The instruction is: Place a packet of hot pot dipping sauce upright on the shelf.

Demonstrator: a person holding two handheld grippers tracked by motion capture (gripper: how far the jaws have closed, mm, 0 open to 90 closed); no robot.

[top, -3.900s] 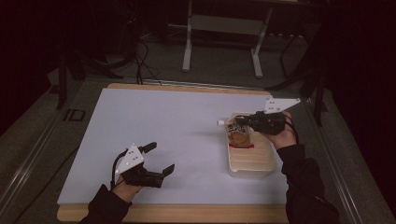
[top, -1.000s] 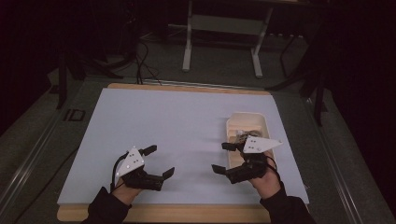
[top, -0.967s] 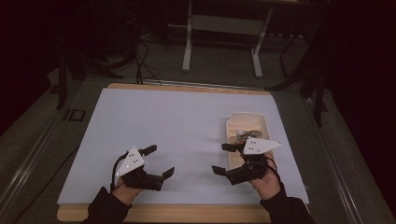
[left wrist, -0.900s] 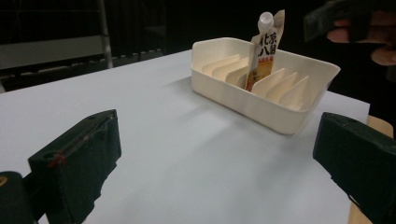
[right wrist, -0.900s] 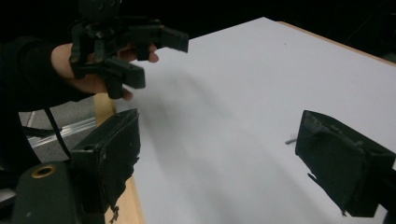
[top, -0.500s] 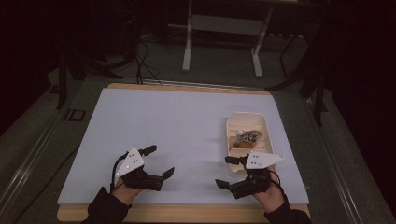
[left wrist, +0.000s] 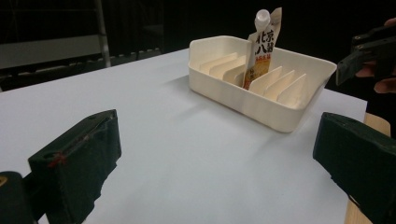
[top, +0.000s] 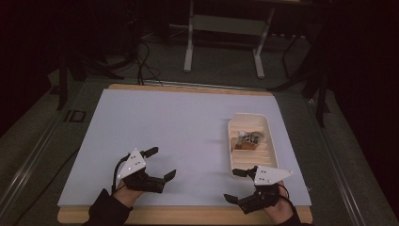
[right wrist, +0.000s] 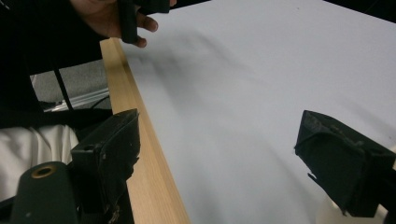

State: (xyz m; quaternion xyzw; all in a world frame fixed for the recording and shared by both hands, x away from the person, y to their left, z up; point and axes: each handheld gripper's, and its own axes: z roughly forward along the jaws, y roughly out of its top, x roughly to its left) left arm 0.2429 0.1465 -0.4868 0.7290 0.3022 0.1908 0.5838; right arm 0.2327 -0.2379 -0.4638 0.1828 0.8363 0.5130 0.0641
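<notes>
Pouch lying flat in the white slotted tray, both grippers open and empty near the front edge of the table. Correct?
Not quite. The pouch stands upright between the dividers of the white slotted tray, as the left gripper view shows. The rest holds: left gripper and right gripper are open and empty near the front edge.

The room was dim, and the white table top [top: 179, 136] was the brightest area, evenly lit from above, while the floor and background sank into near black. Shadows on it were soft and faint. The high view was grainy and low in detail. In the right gripper view the table top looked smeared by motion blur, and the near jaws were out of focus.
</notes>
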